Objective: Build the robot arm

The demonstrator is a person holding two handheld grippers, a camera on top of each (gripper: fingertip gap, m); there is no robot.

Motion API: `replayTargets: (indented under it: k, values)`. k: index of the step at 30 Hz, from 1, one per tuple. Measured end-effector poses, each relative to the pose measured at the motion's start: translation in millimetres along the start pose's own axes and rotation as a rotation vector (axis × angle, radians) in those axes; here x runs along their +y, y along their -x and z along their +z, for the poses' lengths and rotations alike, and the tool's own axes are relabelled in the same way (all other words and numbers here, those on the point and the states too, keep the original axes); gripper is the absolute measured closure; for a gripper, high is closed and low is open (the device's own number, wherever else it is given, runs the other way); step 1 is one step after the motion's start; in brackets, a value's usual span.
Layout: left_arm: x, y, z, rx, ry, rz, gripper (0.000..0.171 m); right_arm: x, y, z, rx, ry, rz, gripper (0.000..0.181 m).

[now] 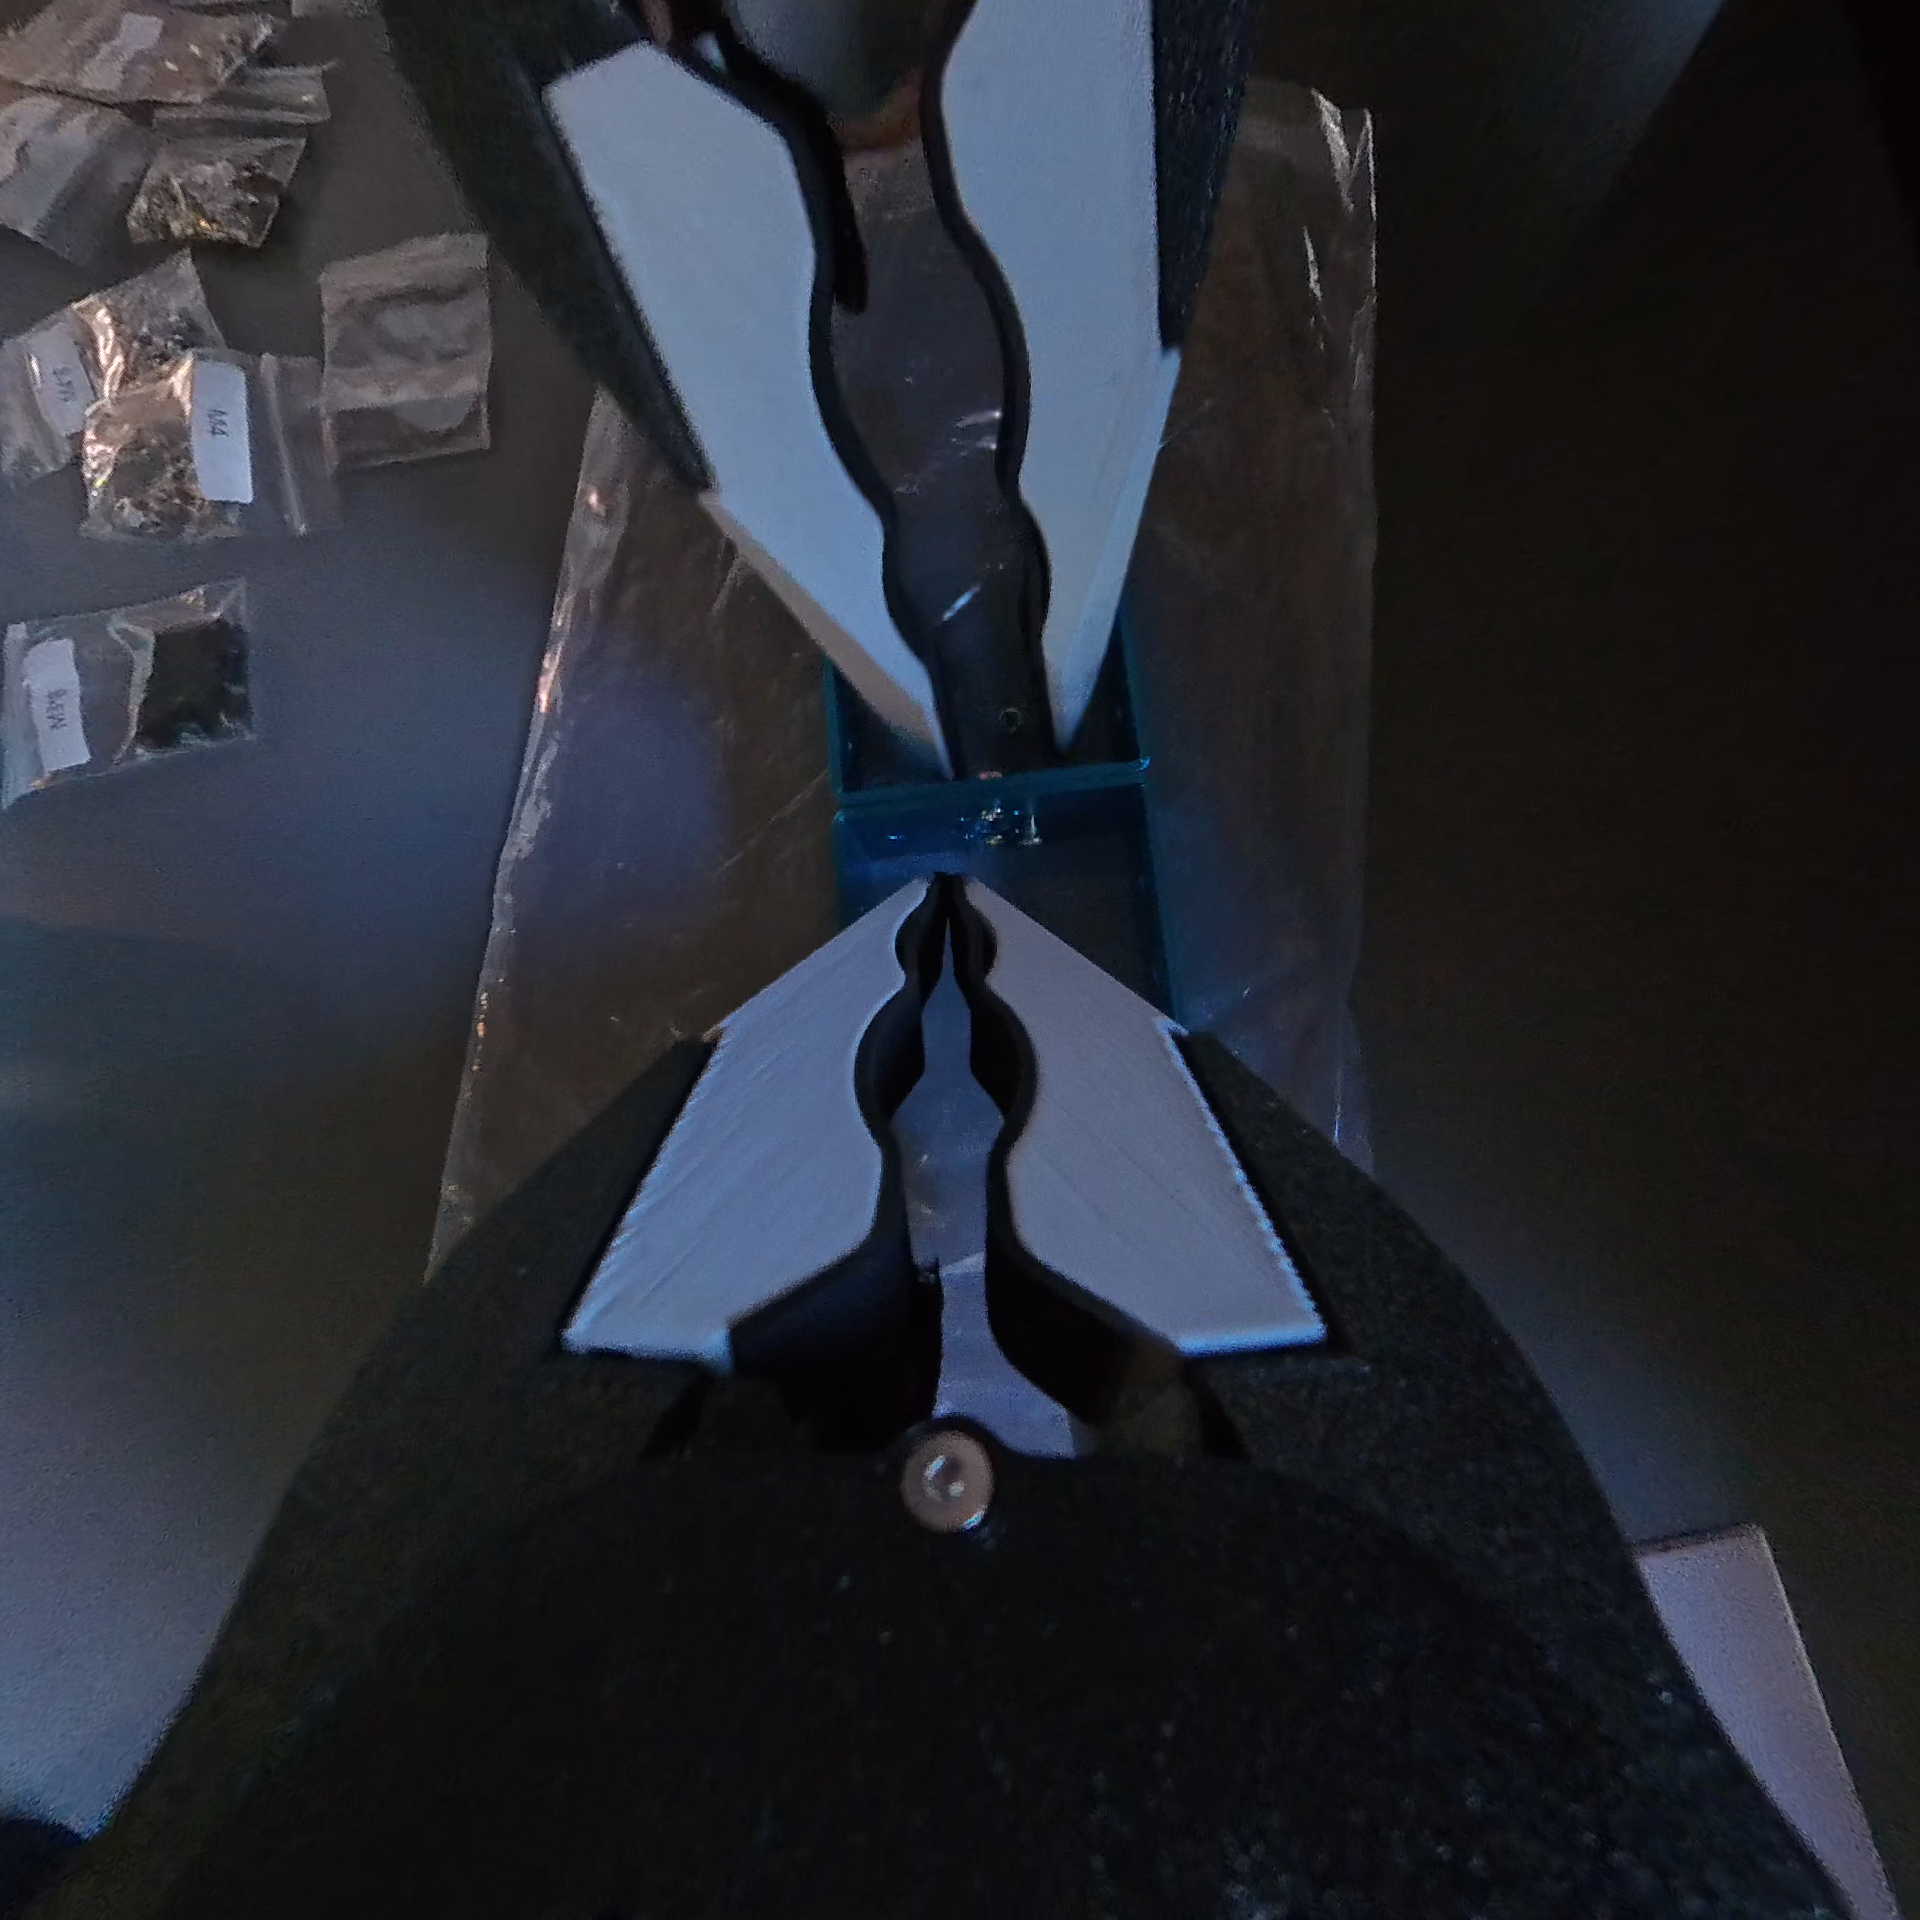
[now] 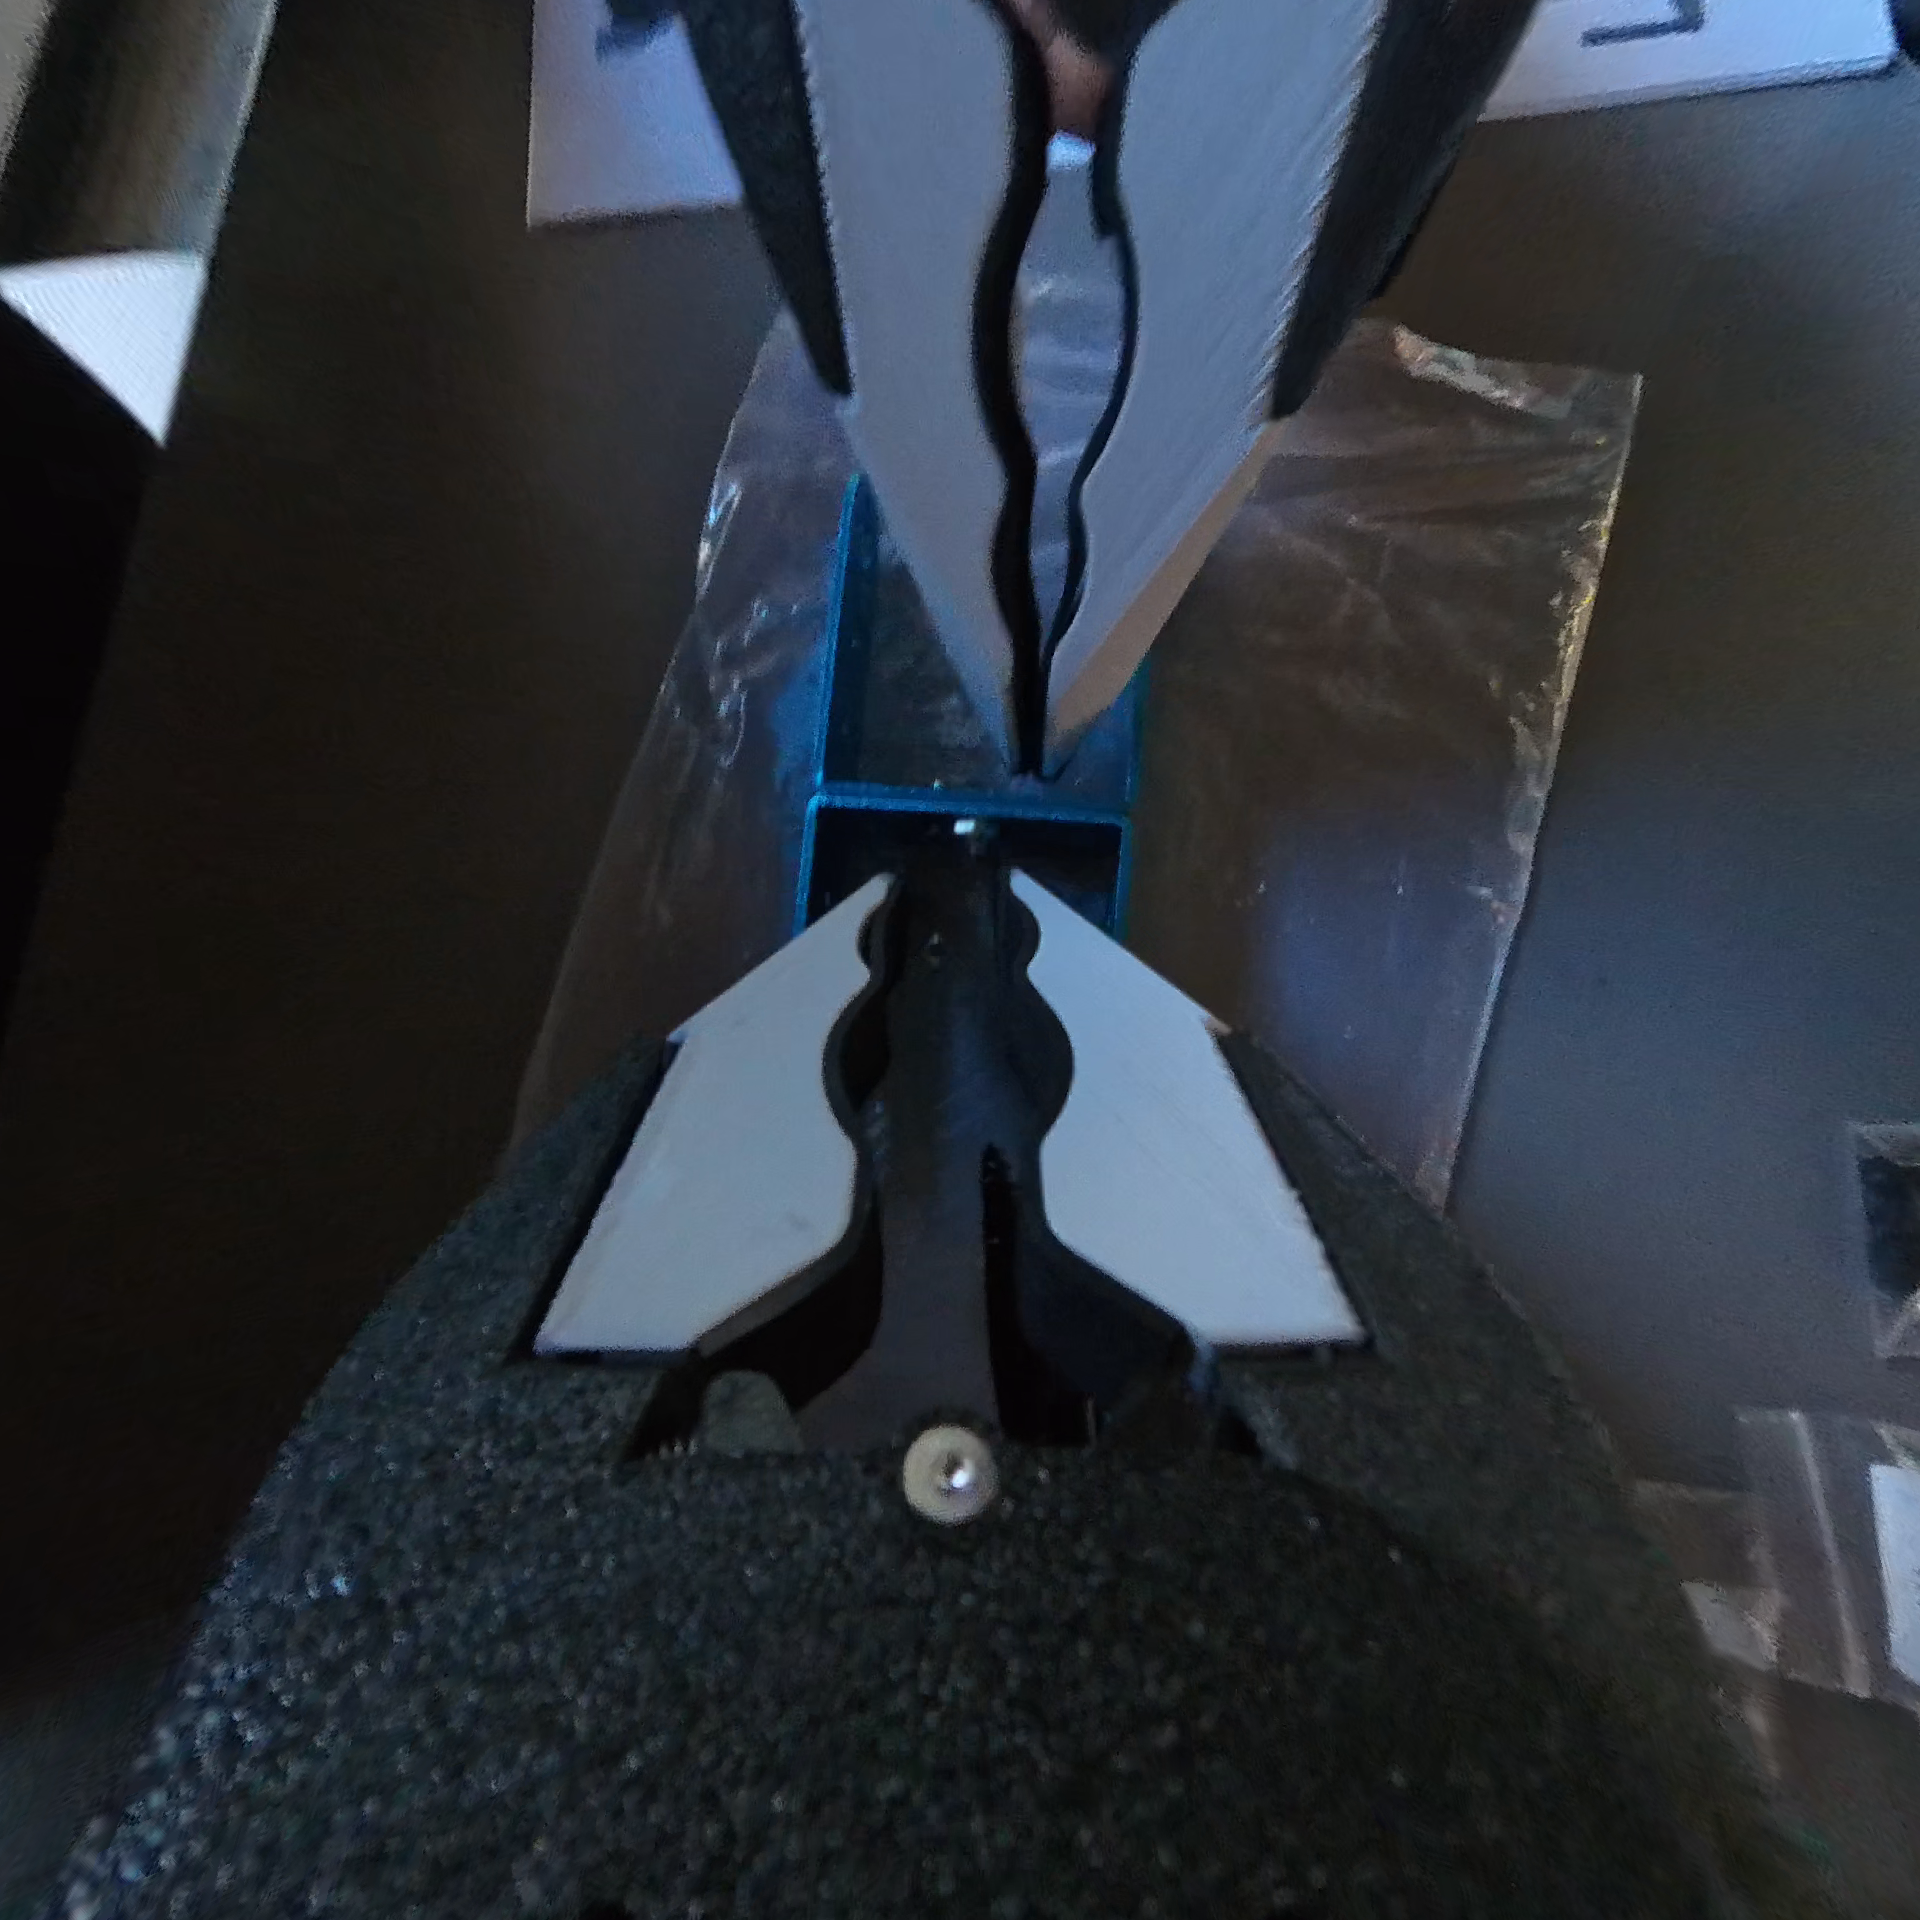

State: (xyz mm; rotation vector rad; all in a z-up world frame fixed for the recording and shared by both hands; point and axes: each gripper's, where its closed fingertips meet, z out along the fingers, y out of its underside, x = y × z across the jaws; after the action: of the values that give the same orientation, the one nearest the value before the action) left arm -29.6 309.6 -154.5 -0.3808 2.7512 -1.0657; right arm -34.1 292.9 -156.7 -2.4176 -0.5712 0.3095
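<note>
Our left gripper (image 1: 948, 883) has its jaws pressed almost together at the tips, set just against the cross-wall of a small blue metal bracket (image 1: 997, 821); whether anything thin is pinched between them we cannot tell. Our right gripper (image 2: 951, 883) has its jaws a little spread, with a dark slim tool (image 2: 961, 1049) running up between them toward a tiny screw (image 2: 968, 828) on the same wall. We judge that the tool is held there, though the contact itself is hidden. The two grippers meet nose to nose across this wall, one from each side, which looks to us like one steadying the piece while the other works at the screw. The bracket stands on a clear plastic sheet (image 1: 644, 727), probably laid down to keep small parts from straying on the dark table (image 1: 1610, 727). The bracket's upright side walls close in tightly on both sets of tips, so there is little sideways room there. Farther out, small plastic bags (image 1: 156, 436) of parts lie well apart in the left view, and a white card (image 2: 634, 156) lies beyond the sheet.
</note>
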Motion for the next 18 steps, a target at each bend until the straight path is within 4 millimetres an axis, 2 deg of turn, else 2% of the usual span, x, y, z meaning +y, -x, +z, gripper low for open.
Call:
replayTargets:
  k: [4,8,10,14,18]
  values:
    - [-3,-1,-6,-0.007,-0.007,0.02,0.171,10,7,-11,-0.017,0.114,-0.112,0.169]
    - [-9,-10,-9,0.037,-0.034,0.027,0.171,17,2,-10,0.004,0.251,-0.292,0.168]
    - [-10,-15,-8,0.066,-0.042,0.02,0.171,13,0,-8,-0.02,0.268,-0.358,0.169]
    - [-7,-18,-6,0.087,-0.032,0.024,0.171,10,4,-4,-0.109,0.302,-0.447,0.174]
    - [-5,-21,-4,0.108,-0.035,0.013,0.171,11,5,-3,-0.166,0.33,-0.449,0.177]
